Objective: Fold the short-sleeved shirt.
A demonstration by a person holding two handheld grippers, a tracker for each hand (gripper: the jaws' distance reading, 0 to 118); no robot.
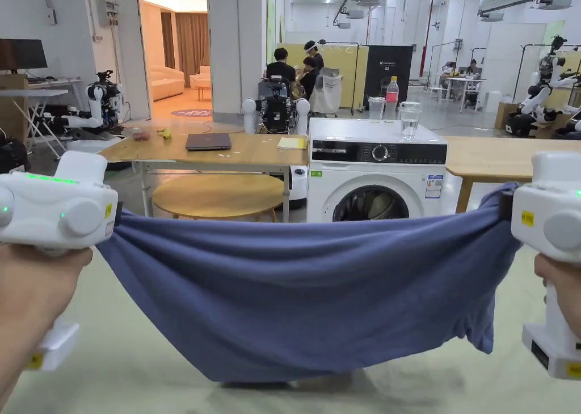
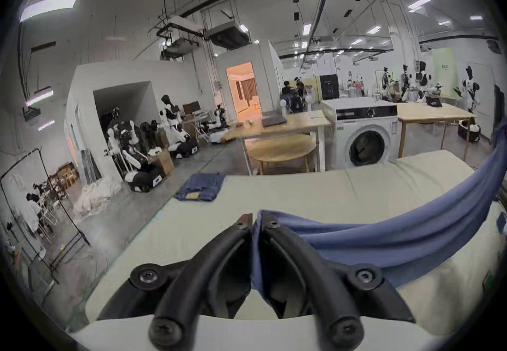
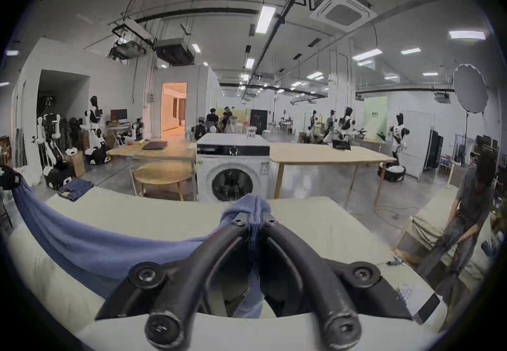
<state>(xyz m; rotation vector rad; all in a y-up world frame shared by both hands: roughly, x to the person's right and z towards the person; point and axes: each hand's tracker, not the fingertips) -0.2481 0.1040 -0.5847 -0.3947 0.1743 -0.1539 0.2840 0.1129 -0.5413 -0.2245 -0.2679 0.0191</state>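
The blue shirt (image 1: 306, 296) is pinched in the pressed-together jaws of the left gripper (image 2: 253, 220) and right gripper (image 3: 253, 221), hung spread between them above the pale surface (image 1: 125, 370), with no fold apparently made and all folding left.

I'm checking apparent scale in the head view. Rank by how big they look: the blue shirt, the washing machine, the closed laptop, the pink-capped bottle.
1. blue shirt, nearest the camera
2. washing machine
3. closed laptop
4. pink-capped bottle
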